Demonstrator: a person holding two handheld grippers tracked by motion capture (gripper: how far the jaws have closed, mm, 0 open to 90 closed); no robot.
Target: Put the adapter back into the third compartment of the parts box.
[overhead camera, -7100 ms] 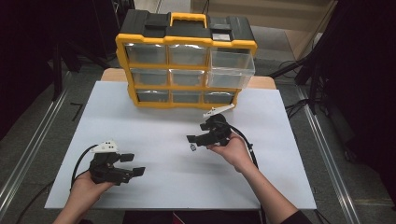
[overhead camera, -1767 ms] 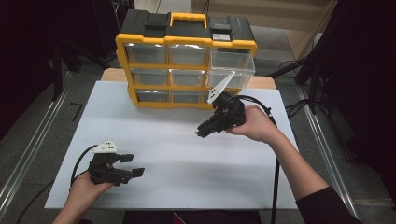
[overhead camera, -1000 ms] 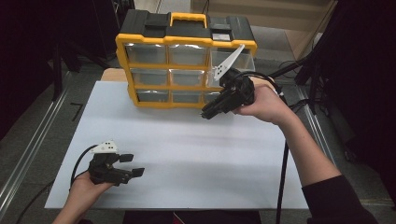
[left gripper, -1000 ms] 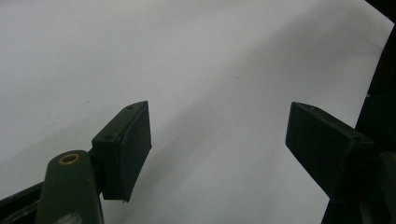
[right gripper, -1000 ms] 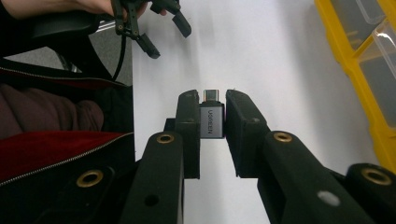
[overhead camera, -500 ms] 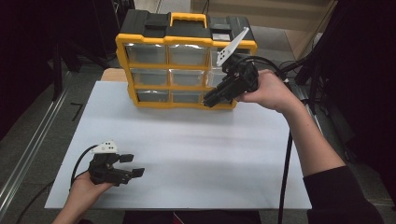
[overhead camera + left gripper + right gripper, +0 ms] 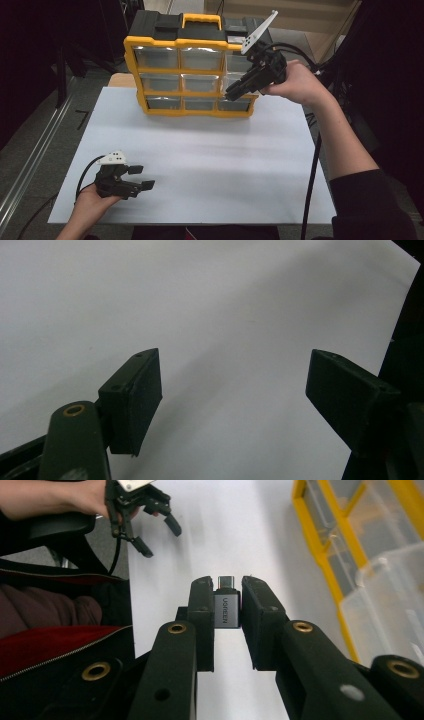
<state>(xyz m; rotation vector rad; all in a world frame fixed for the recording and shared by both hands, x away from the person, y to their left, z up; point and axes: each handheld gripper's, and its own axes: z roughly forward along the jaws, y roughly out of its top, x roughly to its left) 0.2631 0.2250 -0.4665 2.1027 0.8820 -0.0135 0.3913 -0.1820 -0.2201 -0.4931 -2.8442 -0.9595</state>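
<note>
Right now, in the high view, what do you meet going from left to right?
Left gripper, held low over the white table → yellow drawer organizer at the far edge → right gripper, at the organizer's right side → the hand holding it.

Yellow-black drawer organizer [image 7: 187, 75] standing at far edge of white surface [image 7: 215, 165]. Right gripper [image 7: 235, 92] hovering at organizer's right side, jaws pointing toward right-column drawers; whether jaws gripping anything, cannot tell. Left gripper [image 7: 145, 177] resting on surface near left front corner, jaws standing apart. Black cable hanging beside right forearm.
</note>
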